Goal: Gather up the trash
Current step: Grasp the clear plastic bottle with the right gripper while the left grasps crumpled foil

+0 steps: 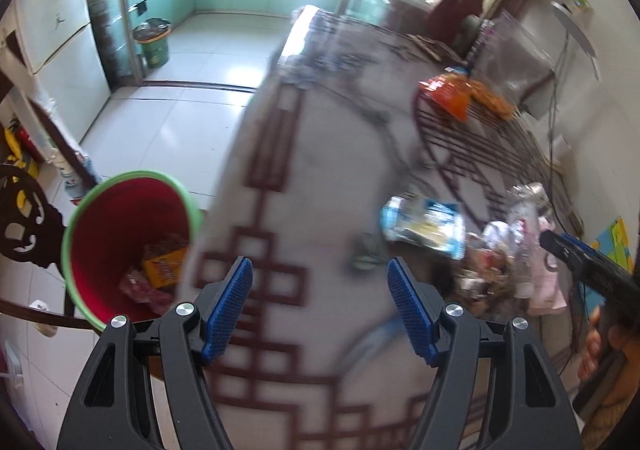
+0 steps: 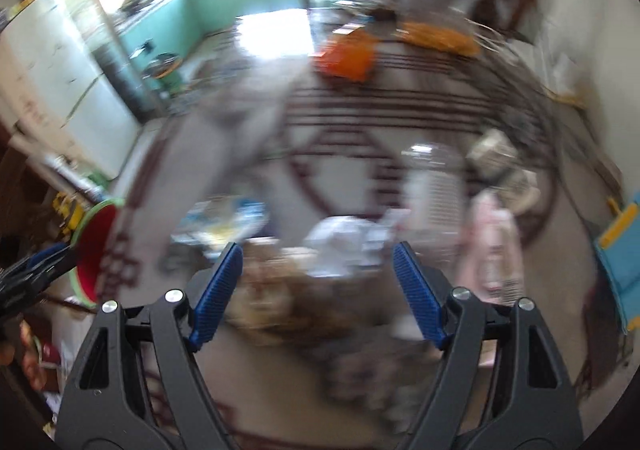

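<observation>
The left gripper (image 1: 320,274) hangs with its blue-padded jaws spread and empty above the patterned grey-and-maroon desk (image 1: 280,154), the red plastic bin with a green rim (image 1: 120,218) just left of it on the floor. The blue-and-white snack wrapper (image 1: 424,222) lies right of that gripper. The blurred right-wrist view shows the right gripper (image 2: 318,270), also spread and empty, over crumpled white paper trash (image 2: 344,238), while only the left-wrist view shows wrappers inside the bin.

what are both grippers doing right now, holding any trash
left gripper: open, nothing between the jaws
right gripper: open, nothing held
</observation>
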The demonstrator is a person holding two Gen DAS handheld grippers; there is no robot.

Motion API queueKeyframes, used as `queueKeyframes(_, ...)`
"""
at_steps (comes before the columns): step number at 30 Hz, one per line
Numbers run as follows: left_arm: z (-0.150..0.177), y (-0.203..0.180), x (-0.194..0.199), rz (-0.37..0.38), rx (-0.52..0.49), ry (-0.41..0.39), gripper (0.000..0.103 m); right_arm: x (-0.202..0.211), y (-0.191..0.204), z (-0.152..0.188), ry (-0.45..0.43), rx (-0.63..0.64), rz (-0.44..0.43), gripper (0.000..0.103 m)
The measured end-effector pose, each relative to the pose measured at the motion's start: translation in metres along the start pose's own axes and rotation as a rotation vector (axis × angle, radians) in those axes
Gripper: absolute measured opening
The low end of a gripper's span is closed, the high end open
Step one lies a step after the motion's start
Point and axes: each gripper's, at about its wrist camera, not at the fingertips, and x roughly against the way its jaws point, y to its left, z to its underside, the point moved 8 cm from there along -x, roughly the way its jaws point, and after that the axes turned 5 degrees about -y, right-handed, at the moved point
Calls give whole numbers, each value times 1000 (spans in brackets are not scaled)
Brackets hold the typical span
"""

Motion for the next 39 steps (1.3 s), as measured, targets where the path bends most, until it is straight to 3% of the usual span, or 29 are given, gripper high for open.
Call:
queueKeyframes(5,14,-56,-11,-1,-10,24,67,-31,-57,11,90,-36,4,75)
queueKeyframes(15,35,-152,-28,8,-60,55,67,-71,-78,11,165,156,-39,75)
queueKeyframes(18,33,-173,-31,15,-88,57,67,-84,-81,11,194,183,-51,58)
queueKeyframes(22,31,-202,-39,34,-167,74,67,-76,-90,6,180,175,-113,57)
queueKeyframes(29,22,-231,-77,15,-283,133,69,-59,-120,-9,145,116,-148,57)
queueKeyframes(35,17,-239,-119,-10,-299,190,69,-53,-136,-9,142,70,-168,57)
queueKeyframes(38,19,-239,-130,-10,-276,221,63,-47,-140,-12,129,64,-175,57)
queueKeyframes(39,19,-239,-132,-11,-267,224,53,-45,-140,-12,126,64,-176,57)
